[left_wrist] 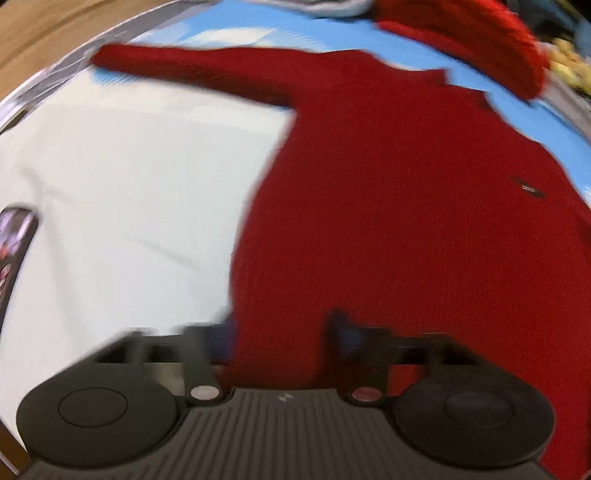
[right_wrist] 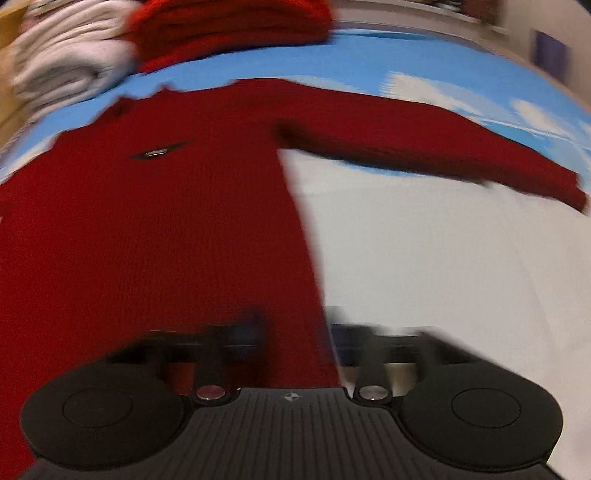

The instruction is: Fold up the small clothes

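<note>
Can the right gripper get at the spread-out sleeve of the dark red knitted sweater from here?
Probably yes. The right gripper sits at the dark red knitted sweater's hem, and only bare white cloth lies between it and that sleeve.

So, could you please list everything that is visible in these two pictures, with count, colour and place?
red sweater: one, dark red, spread flat on the cloth, both sleeves out to the sides
folded red knit: one, brighter red, beyond the sweater's collar
folded pale clothes: a stack, white-grey, beside the red knit; the count is blurred
table cloth: one, white with a blue sky-and-cloud band at the far side
phone-like object: one, dark, left edge of the left view
yellow items: blurred, far right edge
left gripper: one, black, jaws at the sweater's hem
right gripper: one, black, jaws at the hem's other corner
</note>
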Demonstrator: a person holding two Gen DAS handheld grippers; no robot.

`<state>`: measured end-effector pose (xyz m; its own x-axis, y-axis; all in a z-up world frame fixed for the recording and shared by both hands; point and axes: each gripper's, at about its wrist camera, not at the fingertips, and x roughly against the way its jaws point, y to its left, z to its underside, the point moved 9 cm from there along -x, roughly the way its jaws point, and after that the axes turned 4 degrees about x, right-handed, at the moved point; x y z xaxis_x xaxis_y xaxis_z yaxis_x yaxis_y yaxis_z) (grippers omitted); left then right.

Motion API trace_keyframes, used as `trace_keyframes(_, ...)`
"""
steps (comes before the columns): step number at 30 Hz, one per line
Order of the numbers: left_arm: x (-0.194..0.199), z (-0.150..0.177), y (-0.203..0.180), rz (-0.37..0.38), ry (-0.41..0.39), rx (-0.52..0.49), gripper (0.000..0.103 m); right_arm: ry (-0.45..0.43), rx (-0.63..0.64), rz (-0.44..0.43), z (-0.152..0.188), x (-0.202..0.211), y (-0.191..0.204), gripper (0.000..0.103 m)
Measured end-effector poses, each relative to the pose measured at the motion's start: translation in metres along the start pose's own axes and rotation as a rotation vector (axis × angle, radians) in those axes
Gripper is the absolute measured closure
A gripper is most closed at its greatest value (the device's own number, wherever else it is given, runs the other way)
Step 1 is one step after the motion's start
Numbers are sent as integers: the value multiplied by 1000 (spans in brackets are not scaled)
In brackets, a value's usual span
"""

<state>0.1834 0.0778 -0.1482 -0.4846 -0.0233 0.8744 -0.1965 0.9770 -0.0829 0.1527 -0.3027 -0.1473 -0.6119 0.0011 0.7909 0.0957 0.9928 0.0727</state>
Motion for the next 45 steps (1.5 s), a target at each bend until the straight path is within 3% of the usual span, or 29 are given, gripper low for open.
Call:
trace_keyframes(1,3,1,-2,-14,-10,-27,77,4,23,27,-1,2,4,91)
trace_keyframes(4,4,1,-10,-18,-13,-43,79,14,-10,53,5,7,-7,93)
trace_keyframes(7,13,13,-8,18,16,-68,80,40,-109,18,20,20,-31,93)
trace_keyframes(10,19,26,-13,46,39,-119,79,54,-125,16,42,38,-47,93)
trace_keyframes(15,27,36,-9,36,45,-132,72,43,-188,-55,61,51,-65,90)
trace_keyframes(16,28,38,-7,36,48,-121,69,43,-190,-60,60,50,-65,86)
trace_keyframes(18,33,41,-3,36,44,-93,58,33,-205,-33,56,51,-69,67)
trace_keyframes(19,37,46,-3,28,40,-81,45,24,-220,-10,49,52,-71,54)
trace_keyframes(20,38,50,2,18,34,-74,31,6,-239,3,42,54,-74,50)
trace_keyframes(22,43,46,4,-10,-5,-69,16,-35,-290,11,31,62,-75,47)
trace_keyframes(25,51,33,-3,-26,-60,-100,15,-82,-325,-11,22,78,-62,41)
trace_keyframes(28,54,29,-16,-42,-95,-117,9,-128,-276,-27,18,94,-38,32)
trace_keyframes(34,63,29,-35,-37,-143,-174,9,-163,-107,-29,35,105,19,21)
trace_keyframes(39,58,24,-50,-17,-141,-184,9,-215,108,19,25,98,57,17)
trace_keyframes(45,53,18,-59,-16,-154,-221,9,-218,162,-3,9,83,75,16)
